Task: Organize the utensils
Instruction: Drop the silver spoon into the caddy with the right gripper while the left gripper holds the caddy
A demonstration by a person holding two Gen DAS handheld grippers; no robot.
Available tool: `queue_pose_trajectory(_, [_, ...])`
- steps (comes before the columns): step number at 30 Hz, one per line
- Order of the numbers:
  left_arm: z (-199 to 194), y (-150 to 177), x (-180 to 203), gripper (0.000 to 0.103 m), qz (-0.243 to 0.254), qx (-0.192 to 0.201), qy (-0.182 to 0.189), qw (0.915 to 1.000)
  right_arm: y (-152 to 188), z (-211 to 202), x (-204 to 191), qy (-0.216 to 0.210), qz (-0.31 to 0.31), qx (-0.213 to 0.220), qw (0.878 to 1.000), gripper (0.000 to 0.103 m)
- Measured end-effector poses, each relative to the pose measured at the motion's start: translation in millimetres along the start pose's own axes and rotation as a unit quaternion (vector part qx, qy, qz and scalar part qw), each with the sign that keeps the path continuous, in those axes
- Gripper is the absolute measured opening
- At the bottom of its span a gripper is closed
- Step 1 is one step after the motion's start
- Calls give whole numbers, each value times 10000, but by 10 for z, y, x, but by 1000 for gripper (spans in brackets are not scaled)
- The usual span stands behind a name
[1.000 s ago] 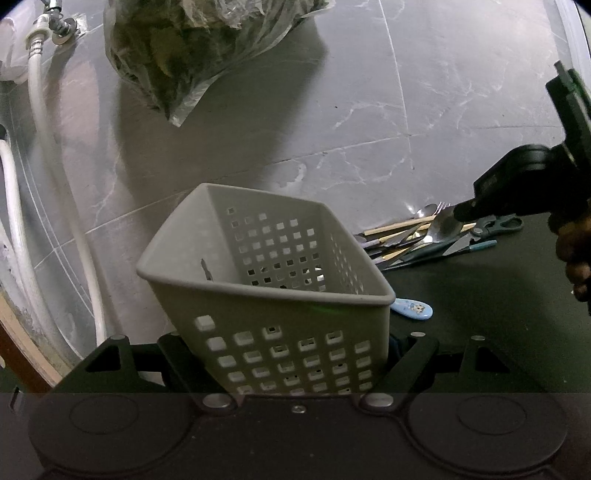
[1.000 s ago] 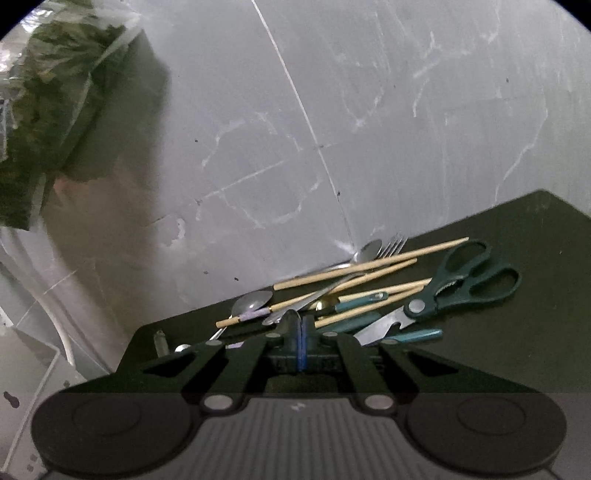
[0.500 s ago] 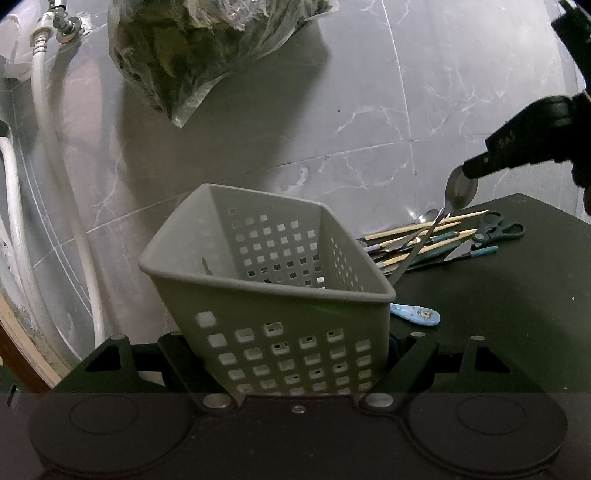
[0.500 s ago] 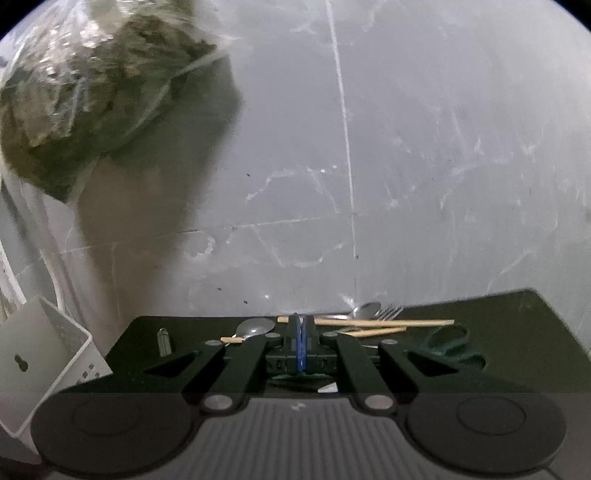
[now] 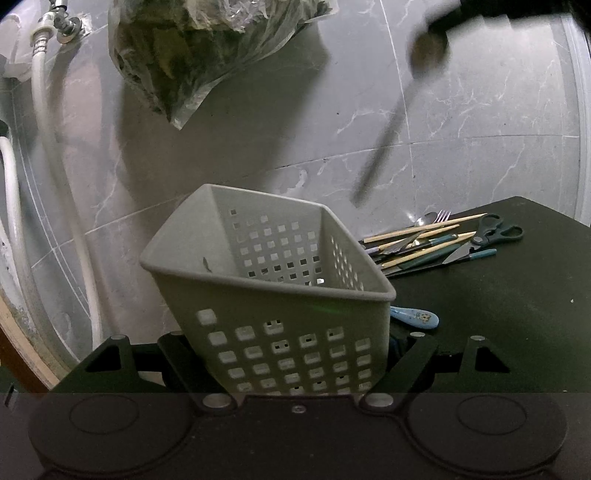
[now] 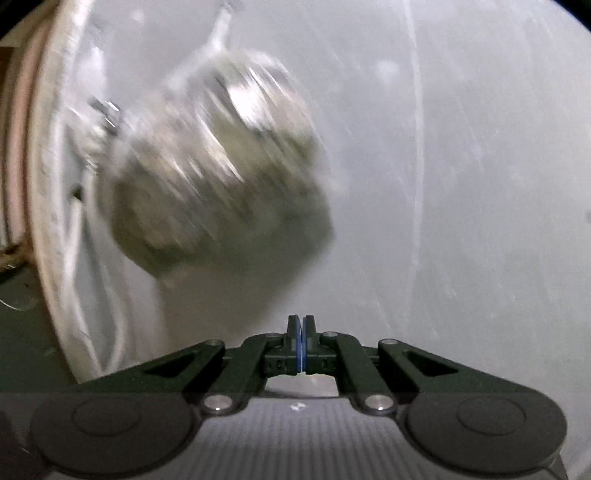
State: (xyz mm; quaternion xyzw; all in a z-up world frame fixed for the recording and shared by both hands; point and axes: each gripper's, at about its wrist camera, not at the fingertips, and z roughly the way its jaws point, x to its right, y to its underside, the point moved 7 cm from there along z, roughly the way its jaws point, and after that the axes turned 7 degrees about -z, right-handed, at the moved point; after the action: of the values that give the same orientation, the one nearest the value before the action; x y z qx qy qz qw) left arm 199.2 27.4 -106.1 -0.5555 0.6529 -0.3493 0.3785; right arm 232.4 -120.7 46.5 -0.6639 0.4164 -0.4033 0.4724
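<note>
Gripping a grey perforated basket point(image 5: 273, 295), the left gripper point(image 5: 295, 365) clamps its fingers on the basket's lower walls and holds it tilted, open mouth up, at the centre of the left wrist view. At 9 o'clock from the basket, white hoses point(image 5: 48, 147) run down the marbled grey wall point(image 5: 258, 122). At 12 o'clock, a clear plastic bag of dark leafy greens point(image 5: 207, 51) hangs against that wall. At 3 o'clock from the basket, just beside its lower right corner, a light blue handle point(image 5: 415, 318) lies on the black table point(image 5: 498, 314). At 2 o'clock sits the pile of utensils point(image 5: 424, 243): wooden chopsticks, a fork and spoon, teal-handled pieces, and dark-handled scissors point(image 5: 491, 232) at its right end.

High at 1 o'clock from the basket, well above the pile, a blurred metal spoon point(image 5: 395, 122) hangs bowl up and handle slanting down toward the basket's far side. Its bowl meets a dark blurred shape at the top edge, which appears to be the right gripper point(image 5: 480, 11).

In the right wrist view, the right gripper's blue-padded tips are pressed tightly together. The spoon cannot be made out between them there, so the grasp is read from the other view. At 11 o'clock from the tips the bag of greens shows as a smear, with the hoses at 9 o'clock.
</note>
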Motion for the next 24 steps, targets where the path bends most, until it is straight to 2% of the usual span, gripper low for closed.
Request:
queue_pose_trajectory(5, [5,-10,13,82,22,-18,-18,10000,-391,-209,-254,-446,-332,570,9968,0])
queue_pose_trajectory(9, [-2,-11,10,82,39,-29,-33,10000,-443,-213,-493,-787,-668,643,9926,0])
queue_pose_trajectory(13, [-13,-10,12,82,37,-33,-39,10000,-226,-83,-701,-1058,-861,340,9901,0])
queue_pose_trajectory(17, [-25,-3,10,82,45,-39,-38,10000,65,82,-836,-1434,-703,-193,9870,1])
queue_pose_trajectory(24, [-75,30,2,82,51,-48,-30,10000,356,210,-990,-1721,-759,-664,9799,2])
